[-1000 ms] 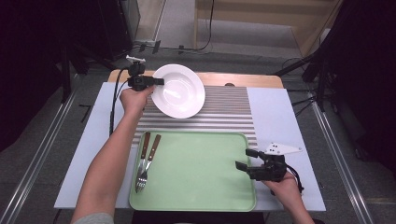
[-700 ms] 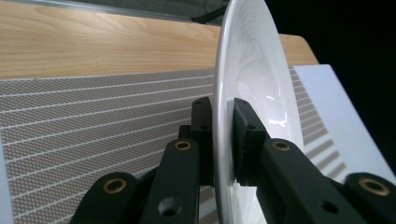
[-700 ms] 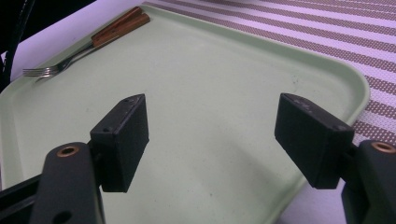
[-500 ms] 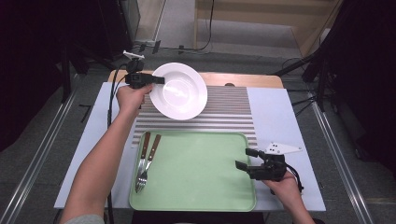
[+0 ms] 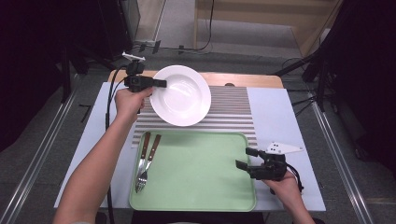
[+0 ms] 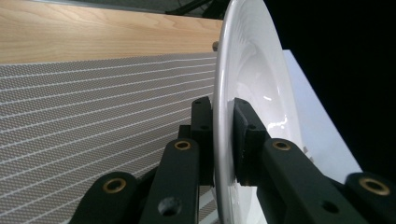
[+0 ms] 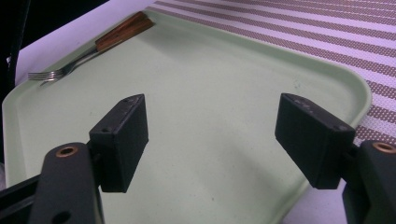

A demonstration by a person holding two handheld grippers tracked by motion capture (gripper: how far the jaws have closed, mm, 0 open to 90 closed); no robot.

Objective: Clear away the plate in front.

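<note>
**Listener:** What is your left gripper doing?

**Operator:** My left gripper point(image 5: 161, 84) is pinching the rim of a white plate point(image 5: 182, 95). In the left gripper view the rim point(image 6: 223, 121) runs between the two jaws, one pad point(image 6: 247, 126) pressed on the plate's inner face, the other on its back. The plate is tilted above a striped mat point(image 5: 233, 109).

**Listener:** And the right one?

**Operator:** My right gripper point(image 5: 246, 157) has its jaws spread wide with nothing between them. Beneath and ahead of them lies a green tray point(image 7: 210, 107). Two forks point(image 5: 145, 158) rest at its far edge from those jaws.
</note>
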